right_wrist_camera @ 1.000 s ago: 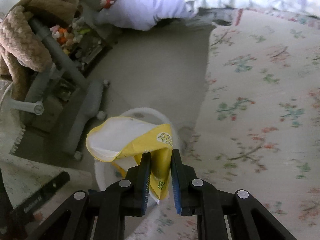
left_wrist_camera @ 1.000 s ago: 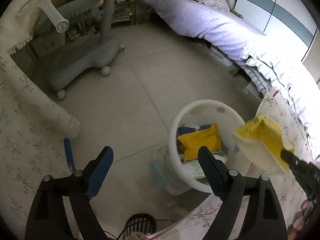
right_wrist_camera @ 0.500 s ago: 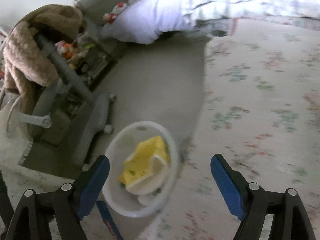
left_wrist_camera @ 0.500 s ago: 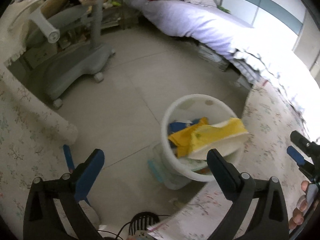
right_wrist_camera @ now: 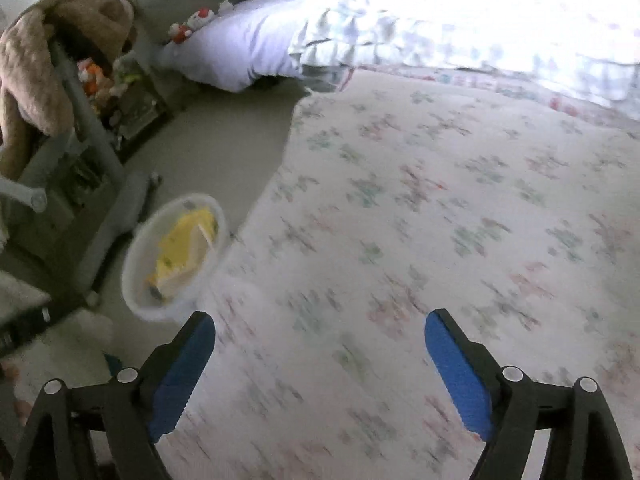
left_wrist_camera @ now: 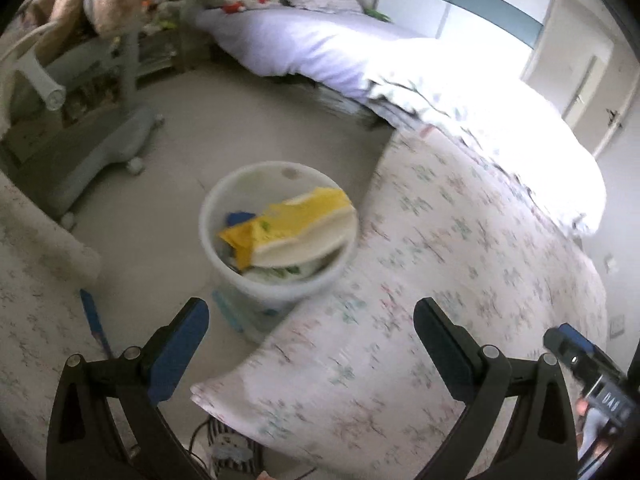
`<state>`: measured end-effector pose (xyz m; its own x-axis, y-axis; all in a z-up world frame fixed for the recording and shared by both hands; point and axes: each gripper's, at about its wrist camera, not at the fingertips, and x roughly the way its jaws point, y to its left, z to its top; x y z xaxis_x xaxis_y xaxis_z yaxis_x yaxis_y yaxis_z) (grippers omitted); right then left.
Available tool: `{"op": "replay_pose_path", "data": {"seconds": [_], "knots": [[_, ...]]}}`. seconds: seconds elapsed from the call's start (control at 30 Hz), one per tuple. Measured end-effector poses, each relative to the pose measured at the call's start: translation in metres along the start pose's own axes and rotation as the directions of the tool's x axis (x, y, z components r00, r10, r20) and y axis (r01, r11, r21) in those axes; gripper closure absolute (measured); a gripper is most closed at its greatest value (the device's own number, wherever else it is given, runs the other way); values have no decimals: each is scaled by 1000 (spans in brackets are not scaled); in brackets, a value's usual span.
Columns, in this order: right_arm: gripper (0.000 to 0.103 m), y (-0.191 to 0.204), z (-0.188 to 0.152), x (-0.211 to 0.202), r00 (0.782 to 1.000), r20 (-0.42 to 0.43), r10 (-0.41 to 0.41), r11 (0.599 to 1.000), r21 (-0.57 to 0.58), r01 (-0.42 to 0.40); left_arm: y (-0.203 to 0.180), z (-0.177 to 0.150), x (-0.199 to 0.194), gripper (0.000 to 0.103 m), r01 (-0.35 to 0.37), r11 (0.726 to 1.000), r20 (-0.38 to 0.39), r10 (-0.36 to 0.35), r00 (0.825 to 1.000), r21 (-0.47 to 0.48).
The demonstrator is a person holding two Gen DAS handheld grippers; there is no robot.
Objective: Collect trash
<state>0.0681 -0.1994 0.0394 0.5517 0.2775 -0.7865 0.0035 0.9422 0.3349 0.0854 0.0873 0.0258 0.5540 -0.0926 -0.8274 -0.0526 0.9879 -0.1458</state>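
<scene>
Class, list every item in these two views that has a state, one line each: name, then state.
White round plastic bin: upright on the floor, nearly full.
Yellow crumpled wrapper: lying on top of the bin's contents, released.
Left gripper: jaws wide open, empty.
Right gripper: jaws just opened, empty.

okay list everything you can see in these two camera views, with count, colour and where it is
bin: one, white, on the floor beside the floral cover
wrapper: one, yellow and white, on top of the bin's contents
floral cover: one, pale with flower print, right of the bin
bed: one, lilac bedding, behind
chair base: one, grey, on castors, left of the bin
brown blanket: one, draped over the chair
left gripper: open, empty
right gripper: open, empty, over the cover
</scene>
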Motion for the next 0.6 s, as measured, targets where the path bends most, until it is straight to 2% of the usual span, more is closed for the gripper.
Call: {"op": "replay_pose_path", "data": {"seconds": [0.13, 0.37, 0.53, 0.6], "knots": [[13, -19, -18, -9, 1000, -27, 2, 1000, 12, -2, -19, -19, -5, 0, 10, 1000, 3, -10, 1000, 28], [13, -17, -37, -45, 996, 58, -69, 996, -60, 72, -29, -55, -26, 0, -6, 1000, 48, 5, 999, 28], [13, -4, -46, -61, 990, 113, -90, 986, -127, 104, -36, -74, -40, 0, -54, 998, 87, 52, 995, 26], [7, 6, -49, -64, 987, 133, -92, 978, -173, 115, -39, -80, -43, 0, -88, 996, 105, 85, 991, 27]]}}
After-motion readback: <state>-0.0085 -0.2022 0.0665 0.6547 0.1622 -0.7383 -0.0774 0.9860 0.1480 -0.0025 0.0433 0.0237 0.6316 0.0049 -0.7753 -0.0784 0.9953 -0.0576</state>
